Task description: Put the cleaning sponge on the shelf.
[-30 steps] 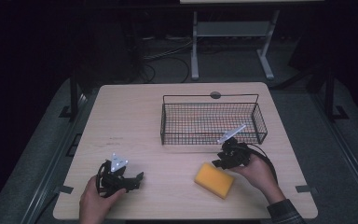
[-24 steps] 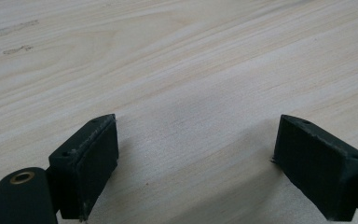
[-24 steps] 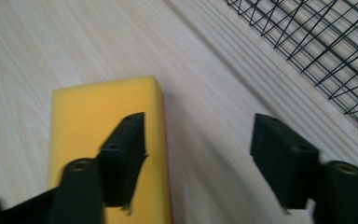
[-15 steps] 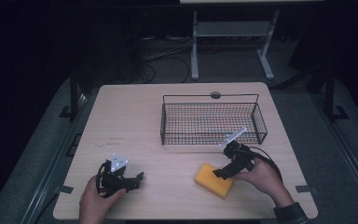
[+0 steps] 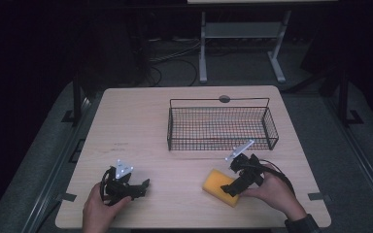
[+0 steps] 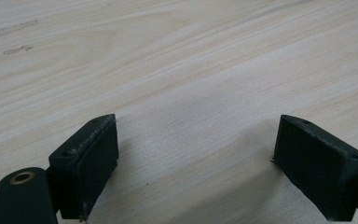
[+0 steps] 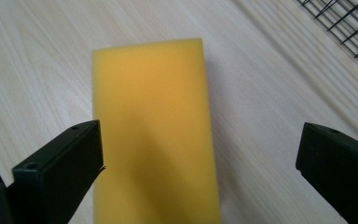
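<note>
A yellow sponge (image 5: 218, 186) lies flat on the wooden table (image 5: 141, 126), in front of the black wire basket (image 5: 221, 127). My right gripper (image 5: 232, 187) hovers over the sponge's right end, open. In the right gripper view the sponge (image 7: 154, 126) lies between the spread jaws, closer to the left one, untouched. My left gripper (image 5: 143, 186) rests low near the table's front left, open. In the left gripper view its jaws frame only bare wood (image 6: 191, 116).
The wire basket, with nothing in it, stands at the middle right of the table; its corner (image 7: 349, 28) shows at the top right of the right gripper view. A dark round grommet (image 5: 224, 99) sits behind the basket. The floor around the table is dark, with cables and a white stand.
My right gripper has moved down and left from beside the basket's front corner to over the sponge. The left gripper and sponge have stayed still.
</note>
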Action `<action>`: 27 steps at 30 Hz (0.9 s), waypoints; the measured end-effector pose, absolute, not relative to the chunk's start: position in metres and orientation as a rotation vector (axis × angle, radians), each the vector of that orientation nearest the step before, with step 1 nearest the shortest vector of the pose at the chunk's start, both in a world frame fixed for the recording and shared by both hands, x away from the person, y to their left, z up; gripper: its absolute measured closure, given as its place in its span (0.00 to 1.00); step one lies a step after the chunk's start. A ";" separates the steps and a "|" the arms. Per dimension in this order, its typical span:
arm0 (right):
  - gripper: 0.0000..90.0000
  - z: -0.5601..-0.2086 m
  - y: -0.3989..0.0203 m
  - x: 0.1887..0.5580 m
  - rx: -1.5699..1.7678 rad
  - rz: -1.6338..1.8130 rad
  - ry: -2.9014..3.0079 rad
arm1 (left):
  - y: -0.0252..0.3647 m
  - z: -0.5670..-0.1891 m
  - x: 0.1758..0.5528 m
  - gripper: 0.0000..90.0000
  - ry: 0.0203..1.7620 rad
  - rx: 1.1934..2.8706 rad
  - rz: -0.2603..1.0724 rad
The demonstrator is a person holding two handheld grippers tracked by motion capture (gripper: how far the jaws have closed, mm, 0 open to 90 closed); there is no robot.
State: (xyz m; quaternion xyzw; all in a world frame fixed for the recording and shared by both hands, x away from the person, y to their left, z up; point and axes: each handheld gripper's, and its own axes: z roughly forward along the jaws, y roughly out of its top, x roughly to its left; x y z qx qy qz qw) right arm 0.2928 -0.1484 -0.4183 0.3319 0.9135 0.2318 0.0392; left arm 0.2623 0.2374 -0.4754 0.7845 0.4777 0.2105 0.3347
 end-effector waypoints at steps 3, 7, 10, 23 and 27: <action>0.00 -0.419 -0.146 0.290 1.010 0.697 2.802 | 0.237 -0.475 0.262 0.14 1.247 2.047 0.548; 0.00 -0.422 -0.142 0.287 0.990 0.681 2.812 | 0.237 -0.475 0.262 0.14 1.247 2.047 0.549; 0.00 -0.424 -0.138 0.285 0.966 0.672 2.826 | 0.237 -0.475 0.262 0.14 1.247 2.047 0.548; 0.00 -0.439 -0.121 0.283 0.892 0.621 2.873 | 0.238 -0.475 0.262 0.14 1.246 2.050 0.548; 0.00 -0.443 -0.118 0.283 0.886 0.612 2.887 | 0.238 -0.475 0.262 0.14 1.245 2.050 0.548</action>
